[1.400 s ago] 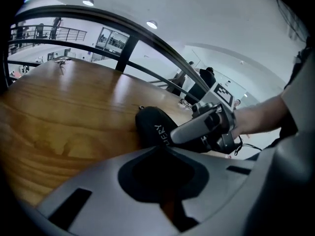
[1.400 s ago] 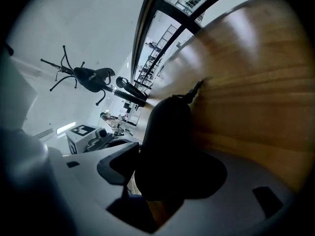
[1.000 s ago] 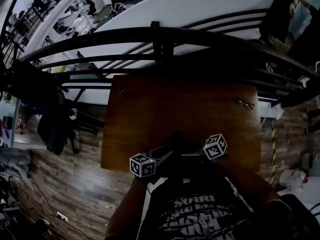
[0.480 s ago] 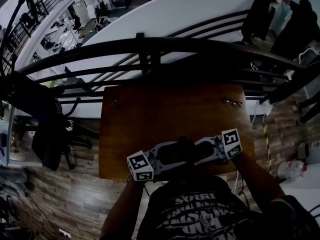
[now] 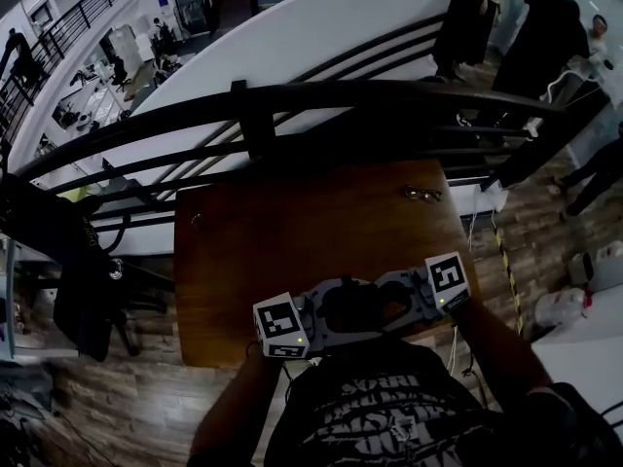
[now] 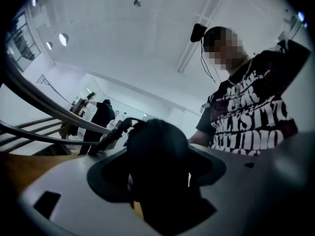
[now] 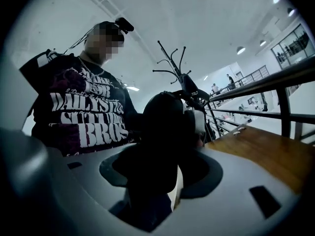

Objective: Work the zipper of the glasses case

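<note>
The dark, rounded glasses case (image 5: 365,300) hangs above the near edge of the wooden table (image 5: 292,232), between my two grippers, which face each other. It fills the right gripper's (image 5: 389,300) jaw gap, and those jaws have just been closing on the case (image 7: 160,132). The left gripper's (image 5: 331,311) jaws have just been opening; the case (image 6: 157,161) stands between them, and its dark bulk hides the pads. The zipper cannot be made out in any view.
A pair of glasses (image 5: 421,194) lies at the table's far right. A black railing (image 5: 243,115) runs behind the table's far edge. Several people stand at the upper right (image 5: 545,27). A coat rack (image 7: 177,68) stands off the table's left side.
Both grippers have risen from the table's near edge and rolled to face each other, with the dark case between them. The head camera has swung, shifting the table leftward.
</note>
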The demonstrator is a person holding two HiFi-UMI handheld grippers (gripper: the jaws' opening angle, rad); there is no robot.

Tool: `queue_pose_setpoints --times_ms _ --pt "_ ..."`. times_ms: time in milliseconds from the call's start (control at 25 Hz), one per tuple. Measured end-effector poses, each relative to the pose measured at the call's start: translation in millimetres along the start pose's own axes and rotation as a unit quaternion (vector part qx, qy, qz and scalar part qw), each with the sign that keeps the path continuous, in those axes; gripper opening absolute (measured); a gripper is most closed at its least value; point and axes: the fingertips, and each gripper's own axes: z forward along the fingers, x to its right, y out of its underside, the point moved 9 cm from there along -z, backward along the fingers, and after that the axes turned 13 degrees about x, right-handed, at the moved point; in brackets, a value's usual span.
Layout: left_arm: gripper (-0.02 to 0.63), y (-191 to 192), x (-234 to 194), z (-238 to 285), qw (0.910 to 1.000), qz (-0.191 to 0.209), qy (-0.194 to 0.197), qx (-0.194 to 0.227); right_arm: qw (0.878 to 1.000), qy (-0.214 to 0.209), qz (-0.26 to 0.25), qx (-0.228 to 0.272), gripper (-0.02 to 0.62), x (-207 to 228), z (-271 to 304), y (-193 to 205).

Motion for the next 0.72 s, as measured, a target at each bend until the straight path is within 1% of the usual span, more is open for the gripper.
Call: queue_pose_setpoints --times_ms 80,120,320,440,560,720 --pt "0.319 4.5 2.5 14.8 0.9992 0.026 0.009 -0.028 1.000 -0.002 -0.008 0.007 0.230 -6.6 -4.8 -5.0" --pt "0.319 5.9 2.1 20.7 0.9987 0.036 0.010 -0.034 1.000 -0.001 -0.012 0.010 0.230 -9.0 -9.9 -6.3" --pt "0.301 2.2 -1.6 50.2 0.9974 0.063 0.000 -0.034 0.999 -0.002 -0.030 0.019 0.229 -16.4 -41.5 -16.7" --pt "0.290 -0.2 2.8 67.6 0.9969 0.074 -0.012 -0.023 1.000 0.000 -0.022 0.021 0.229 -25.9 -55.7 -26.5" --pt "0.284 -7.7 8.2 82.4 0.9946 0.096 -0.039 -0.005 1.000 0.011 -0.014 0.025 0.229 -32.5 -73.5 -36.3" --pt "0.276 -17.9 4.6 79.4 0.9854 0.137 -0.102 -0.001 0.999 0.038 -0.024 0.013 0.229 -23.0 -97.1 -42.4"
